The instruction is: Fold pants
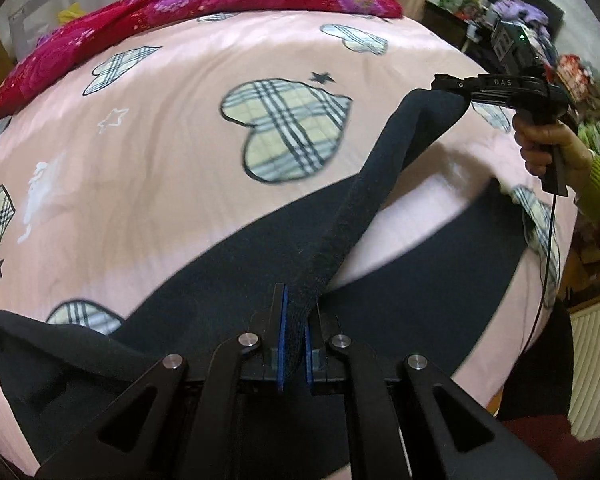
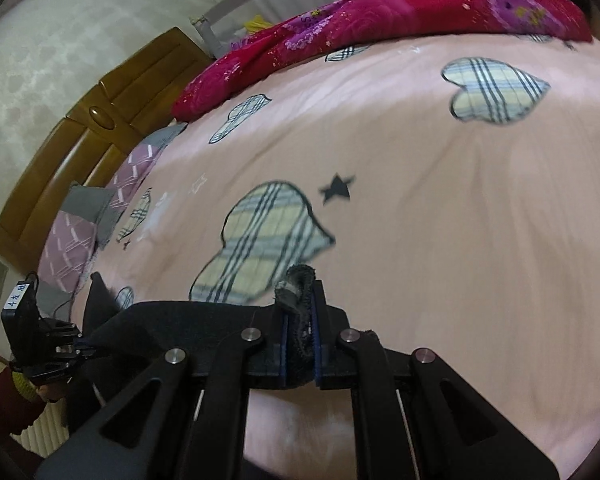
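Observation:
Black pants [image 1: 228, 272] lie partly on a pink bed sheet [image 1: 160, 184] printed with plaid hearts. My left gripper [image 1: 299, 300] is shut on a ribbed edge of the pants, and a taut band of cloth runs up and right from its blue pads. At the band's far end my right gripper [image 1: 440, 80], held by a hand [image 1: 548, 148], pinches the cloth above the bed. In the right wrist view, my right gripper [image 2: 300, 284] is shut on a bunched black hem. The pants [image 2: 188, 324] stretch left to my left gripper [image 2: 86, 350].
A red flowered quilt [image 1: 180, 4] lies along the bed's far side. A wooden headboard [image 2: 80, 128] and purple-grey pillows [image 2: 72, 236] are at the left. A radiator [image 1: 592, 360] and cluttered shelves [image 1: 520, 12] stand beyond the bed's right edge.

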Motion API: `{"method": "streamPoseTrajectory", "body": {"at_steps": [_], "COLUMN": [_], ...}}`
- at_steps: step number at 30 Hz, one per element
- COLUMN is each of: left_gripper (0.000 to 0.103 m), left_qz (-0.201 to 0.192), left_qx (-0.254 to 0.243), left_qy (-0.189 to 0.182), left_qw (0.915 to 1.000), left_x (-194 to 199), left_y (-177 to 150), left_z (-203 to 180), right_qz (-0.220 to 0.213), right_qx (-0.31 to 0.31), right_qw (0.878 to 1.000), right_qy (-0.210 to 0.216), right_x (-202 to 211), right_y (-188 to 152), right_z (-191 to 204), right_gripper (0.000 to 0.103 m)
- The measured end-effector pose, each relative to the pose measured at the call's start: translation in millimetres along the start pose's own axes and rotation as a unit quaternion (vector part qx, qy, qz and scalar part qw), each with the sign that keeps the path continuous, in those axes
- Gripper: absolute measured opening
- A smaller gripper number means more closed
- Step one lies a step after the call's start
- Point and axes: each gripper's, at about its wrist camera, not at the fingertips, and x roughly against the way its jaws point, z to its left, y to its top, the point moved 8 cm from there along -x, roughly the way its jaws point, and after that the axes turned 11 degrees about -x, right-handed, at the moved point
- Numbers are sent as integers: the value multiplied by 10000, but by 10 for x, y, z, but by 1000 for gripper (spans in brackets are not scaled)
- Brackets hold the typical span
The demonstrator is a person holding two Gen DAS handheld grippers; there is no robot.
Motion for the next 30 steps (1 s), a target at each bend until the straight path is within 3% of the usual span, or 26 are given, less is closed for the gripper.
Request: {"method": "streamPoseTrajectory", "body": {"at_steps": [7, 14, 22, 27, 30], "left_gripper": [4, 5, 5, 9, 25], "left_qz": [2, 39, 134, 236, 213], "left_qx": [-163, -203, -282, -392, -360], "left_qy": [-37, 80, 237, 401, 313], "left_qw": [9999, 9998, 9992, 9981, 9986], "left_x": [124, 145, -5, -118, -75], "left_y": [-298, -506, -744, -825, -853], "left_z": [-510, -727, -885, -960, -1018], "right_qz": [-175, -366, -342, -149, -215], "right_qx": [-257, -367, -245, -52, -191], "right_qw": [9991, 9980, 9991, 9980, 9965], "right_qy": [279, 351, -2, -618, -781], "right_x": [299, 520, 610, 562, 607], "right_y": [-519, -891, -1216, -1385, -1429], "right_z": [-192, -288, -359, -427, -469], "right_gripper": [10, 10, 10, 11, 17]}}
